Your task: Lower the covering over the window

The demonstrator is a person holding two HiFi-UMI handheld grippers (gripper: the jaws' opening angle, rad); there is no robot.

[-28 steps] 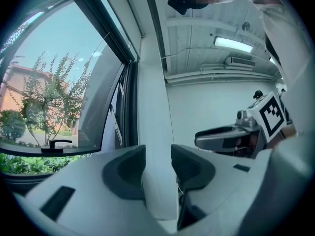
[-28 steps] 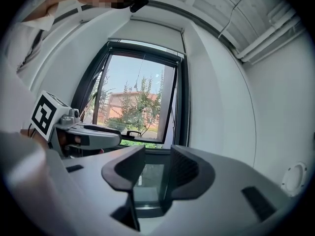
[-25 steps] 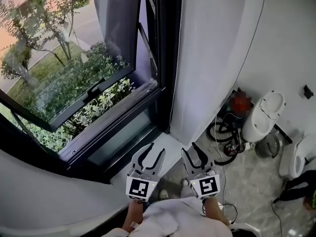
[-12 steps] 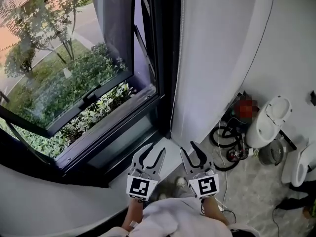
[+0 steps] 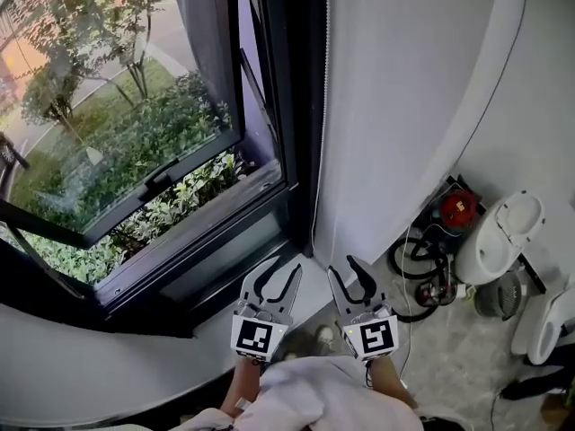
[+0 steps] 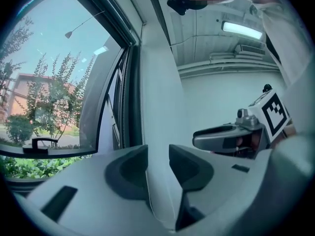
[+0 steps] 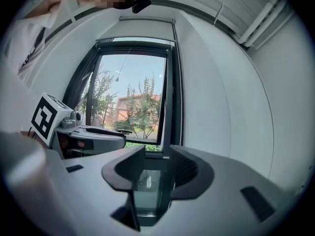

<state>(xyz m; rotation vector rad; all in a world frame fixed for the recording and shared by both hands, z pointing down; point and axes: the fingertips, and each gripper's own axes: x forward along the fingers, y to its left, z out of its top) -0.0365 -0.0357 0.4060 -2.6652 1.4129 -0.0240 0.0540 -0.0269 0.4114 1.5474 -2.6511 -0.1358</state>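
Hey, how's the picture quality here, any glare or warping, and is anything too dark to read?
Head view: daylight through the window is bright yet readable, while the black window frame is nearly featureless; straight edges bow. Left gripper view: heavy fisheye with a dark round border, and the ceiling light glares white. Right gripper view: same fisheye, bending the white wall; exposure is even.
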